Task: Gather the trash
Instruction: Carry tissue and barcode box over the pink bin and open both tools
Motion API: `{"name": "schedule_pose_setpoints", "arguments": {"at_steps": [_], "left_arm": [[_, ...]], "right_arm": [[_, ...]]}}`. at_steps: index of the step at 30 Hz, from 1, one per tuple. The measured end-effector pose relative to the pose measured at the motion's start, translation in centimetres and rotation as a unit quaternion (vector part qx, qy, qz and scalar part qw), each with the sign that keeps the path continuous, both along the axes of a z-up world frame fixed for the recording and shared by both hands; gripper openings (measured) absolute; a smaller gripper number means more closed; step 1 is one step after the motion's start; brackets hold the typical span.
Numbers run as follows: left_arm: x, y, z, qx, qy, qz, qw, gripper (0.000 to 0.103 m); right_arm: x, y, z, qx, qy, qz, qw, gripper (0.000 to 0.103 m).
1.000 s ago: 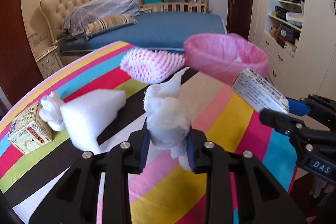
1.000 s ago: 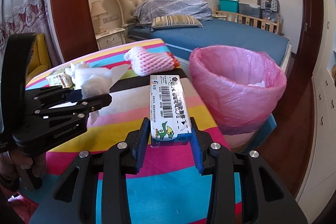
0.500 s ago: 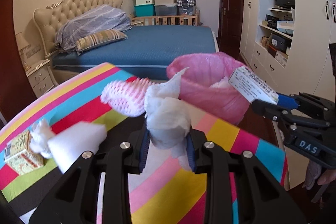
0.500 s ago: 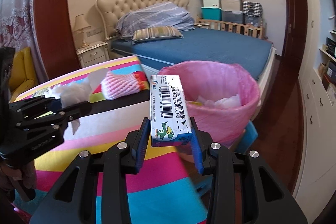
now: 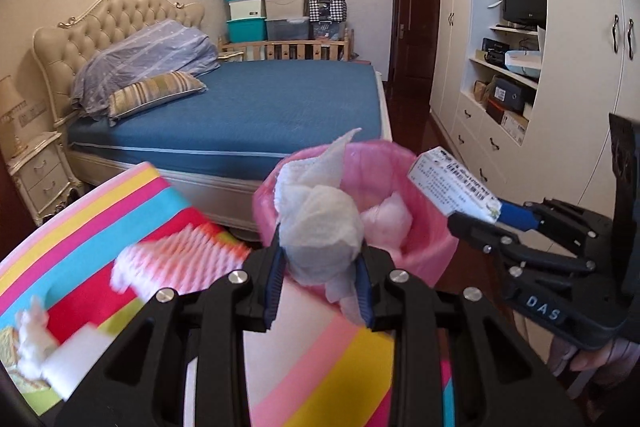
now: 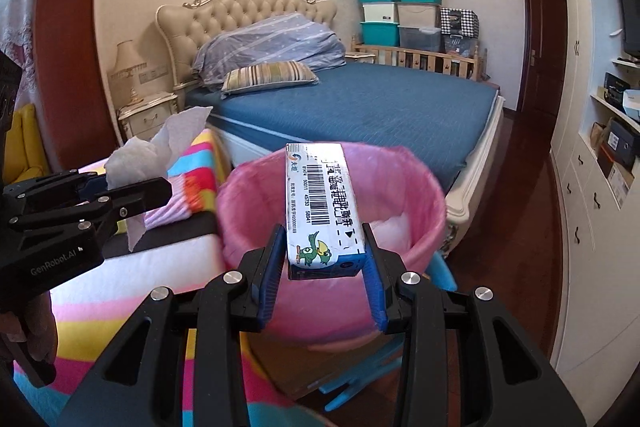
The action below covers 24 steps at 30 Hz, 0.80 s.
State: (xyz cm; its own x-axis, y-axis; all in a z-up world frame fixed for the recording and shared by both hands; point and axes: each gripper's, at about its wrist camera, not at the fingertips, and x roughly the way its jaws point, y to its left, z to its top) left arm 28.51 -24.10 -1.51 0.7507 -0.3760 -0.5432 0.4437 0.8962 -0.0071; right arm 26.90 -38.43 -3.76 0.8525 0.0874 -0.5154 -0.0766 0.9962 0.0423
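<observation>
While pink foam netting lies on our striped bench, we hold left gripper clamped on crumpled tissue, right gripper pinching carton, both before pink-lined bin.

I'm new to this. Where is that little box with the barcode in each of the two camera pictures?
Left wrist view: the barcode box is at right, clamped in the right gripper, over the pink bin.
Right wrist view: the box sits at centre, between that gripper's blue pads.
Shared landmark: the pink bin.
</observation>
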Motion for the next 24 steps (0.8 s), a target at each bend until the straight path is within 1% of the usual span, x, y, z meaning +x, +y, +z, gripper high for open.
{"name": "schedule_pose_setpoints", "arguments": {"at_steps": [3,9,10,11,12,13,14,15,17,18,20,22,23,24], "left_arm": [[1.6,-1.4,0.2,-0.002,-0.003,-0.005,1.0000,0.031],[4.8,-2.6,0.2,-0.025,0.008,-0.018,0.9995,0.033],[5.3,-2.9,0.2,-0.026,0.009,-0.024,0.9993,0.037],[5.6,-3.1,0.2,-0.021,0.002,-0.020,0.9996,0.041],[5.7,-3.2,0.2,-0.018,-0.004,-0.015,0.9997,0.046],[5.9,-3.1,0.3,-0.021,-0.006,-0.013,0.9997,0.060],[5.8,-2.9,0.3,-0.023,-0.006,-0.012,0.9996,0.070],[5.5,-2.3,0.4,-0.023,-0.010,-0.005,0.9997,0.073],[4.6,-1.2,0.6,-0.020,-0.023,0.009,0.9995,0.082],[4.0,-0.5,0.7,-0.019,-0.027,0.016,0.9993,0.084],[2.8,1.1,0.7,-0.017,-0.032,0.028,0.9989,0.095],[1.0,2.8,0.5,-0.009,-0.042,0.044,0.9981,0.098],[0.4,3.1,0.5,-0.004,-0.046,0.047,0.9978,0.098],[-0.7,3.7,0.4,0.004,-0.051,0.048,0.9975,0.098]], "right_arm": [[1.7,-1.2,0.1,-0.001,-0.003,-0.008,1.000,0.036],[5.2,-3.4,0.0,0.015,0.003,0.003,1.000,0.036],[5.5,-3.7,-0.1,0.016,0.001,0.007,1.000,0.037],[6.0,-3.8,-0.1,0.014,-0.004,0.010,1.000,0.044],[6.1,-3.9,-0.2,0.012,-0.005,0.009,1.000,0.055],[6.3,-4.1,-0.3,0.008,-0.006,0.003,1.000,0.059],[6.0,-4.4,-0.2,0.009,-0.012,-0.001,1.000,0.066],[5.8,-4.5,-0.1,0.010,-0.015,-0.004,1.000,0.066],[5.2,-4.8,0.2,0.017,-0.019,-0.006,1.000,0.066],[4.6,-4.8,0.3,0.020,-0.021,-0.005,1.000,0.066],[3.7,-4.5,0.4,0.023,-0.020,-0.001,1.000,0.066],[2.5,-3.8,0.5,0.027,-0.020,0.008,0.999,0.069],[2.0,-3.0,0.6,0.031,-0.019,0.015,0.999,0.075],[1.6,-2.1,0.6,0.034,-0.018,0.021,0.999,0.078]]}}
